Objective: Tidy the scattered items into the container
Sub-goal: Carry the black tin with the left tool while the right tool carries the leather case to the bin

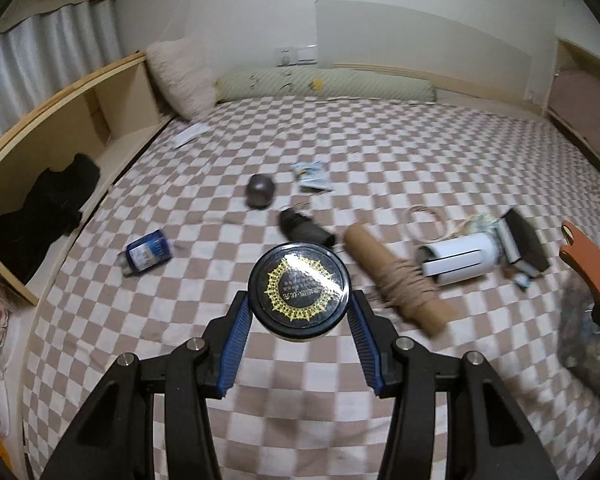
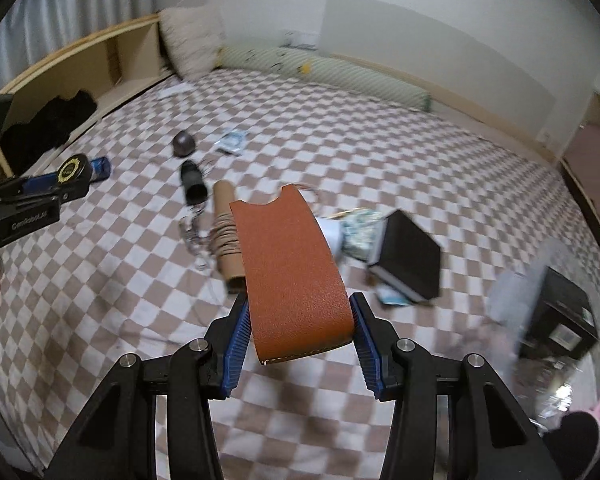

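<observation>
Left claw (image 1: 299, 320) half spread, blue pads pinching a round black jar (image 1: 298, 289) with a gold-patterned lid by its sides, held up over the bed (image 1: 420, 152). Right claw (image 2: 299, 320) likewise half spread, clamped on the edges of an orange-brown leather case (image 2: 292, 276) that sticks out forward past the fingertips, notched end away from the camera. Both items are in the air, clear of the bedspread. Bed has a brown-and-white checkered cover; wooden shelf (image 1: 112, 120) along its left side with dark clothing (image 1: 44, 208) inside, fluffy cream pillow (image 1: 180, 76) and green striped bolster (image 1: 324, 84) at the far end against a white wall. Scattered on the cover, left to right: blue bottle (image 1: 148, 252) lying on its side, dark grey ball (image 1: 260, 191), small printed packet (image 1: 312, 176), black cylindrical item (image 1: 304, 228), cardboard tube (image 1: 396, 276) wrapped with twine, coil of thin cord (image 1: 424, 220), white cylinder (image 1: 460, 260), black book (image 1: 524, 240) propped on edge. Far right of the right wrist view, a black box (image 2: 560, 312) sits on the bed edge beside blurred clear plastic; cannot tell its contents. Most scattered items are in a cluster mid-bed, close together, some touching.
</observation>
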`<state>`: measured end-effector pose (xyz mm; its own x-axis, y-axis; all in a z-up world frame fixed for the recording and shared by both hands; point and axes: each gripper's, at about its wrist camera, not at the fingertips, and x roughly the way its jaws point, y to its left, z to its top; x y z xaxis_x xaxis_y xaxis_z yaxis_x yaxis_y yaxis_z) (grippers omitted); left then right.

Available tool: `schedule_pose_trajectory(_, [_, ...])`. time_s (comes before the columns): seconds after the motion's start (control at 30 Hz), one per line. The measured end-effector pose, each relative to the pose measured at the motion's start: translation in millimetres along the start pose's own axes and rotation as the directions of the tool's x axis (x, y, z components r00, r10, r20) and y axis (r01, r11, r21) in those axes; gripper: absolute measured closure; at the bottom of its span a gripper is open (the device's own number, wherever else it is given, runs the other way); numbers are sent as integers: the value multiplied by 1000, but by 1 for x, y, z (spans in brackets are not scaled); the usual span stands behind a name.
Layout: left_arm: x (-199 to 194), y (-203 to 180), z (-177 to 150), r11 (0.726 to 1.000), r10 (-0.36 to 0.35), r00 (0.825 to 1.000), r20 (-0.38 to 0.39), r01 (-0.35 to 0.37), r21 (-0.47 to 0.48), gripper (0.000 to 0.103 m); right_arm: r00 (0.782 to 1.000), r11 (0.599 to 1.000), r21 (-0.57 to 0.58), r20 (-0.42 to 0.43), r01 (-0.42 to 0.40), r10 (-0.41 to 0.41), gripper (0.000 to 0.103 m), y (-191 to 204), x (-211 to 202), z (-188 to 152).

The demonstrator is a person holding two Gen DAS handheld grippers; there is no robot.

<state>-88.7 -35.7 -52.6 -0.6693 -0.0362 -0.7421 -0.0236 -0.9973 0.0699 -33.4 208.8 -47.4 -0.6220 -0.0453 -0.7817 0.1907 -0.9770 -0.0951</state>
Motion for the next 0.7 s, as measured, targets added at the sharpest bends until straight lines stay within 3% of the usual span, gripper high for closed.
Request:
schedule_pose_trajectory(0.27, [-42, -50, 8, 996, -78, 996, 41, 76, 41, 54, 998, 996, 81, 56, 31, -35, 54, -49, -36, -13])
schedule_pose_trajectory(0.43, [-76, -72, 14, 989, -133, 985, 106, 126, 72, 54, 992, 989, 135, 102, 55, -69, 54, -77, -59, -21])
schedule_pose_trajectory(0.7, [-103, -105, 17, 975, -214, 966, 146, 202, 90, 54, 977, 968, 220, 145, 120, -154, 54, -113, -97, -39])
